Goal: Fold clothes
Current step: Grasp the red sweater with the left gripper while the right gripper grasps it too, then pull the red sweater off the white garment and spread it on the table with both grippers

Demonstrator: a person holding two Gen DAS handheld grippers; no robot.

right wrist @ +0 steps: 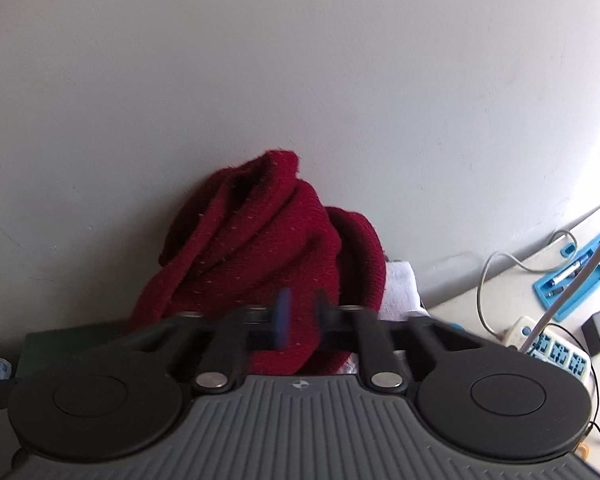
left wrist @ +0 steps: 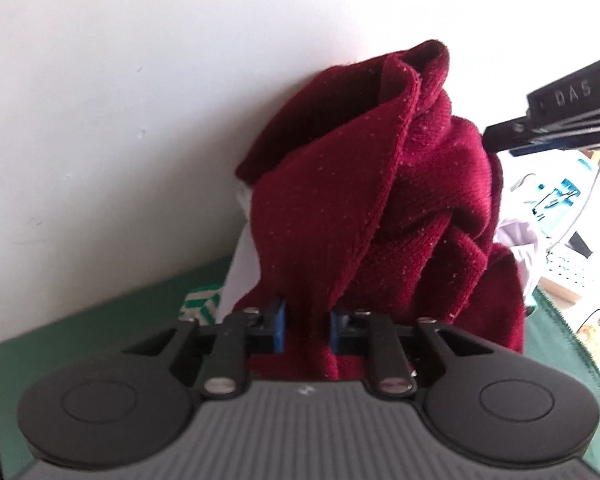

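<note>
Left wrist view shows a dark red knitted garment [left wrist: 380, 200] bunched into a tall, crumpled heap against the white wall [left wrist: 119, 100], its ribbed edge curling over at the top and pale lint speckling the knit. It stands on the green bench [left wrist: 79, 332]. The left gripper [left wrist: 307, 328] pinches a lower fold between its blue pads. The right gripper [right wrist: 300, 316], blurred, is close before the heap; I cannot tell whether it grips.
</note>
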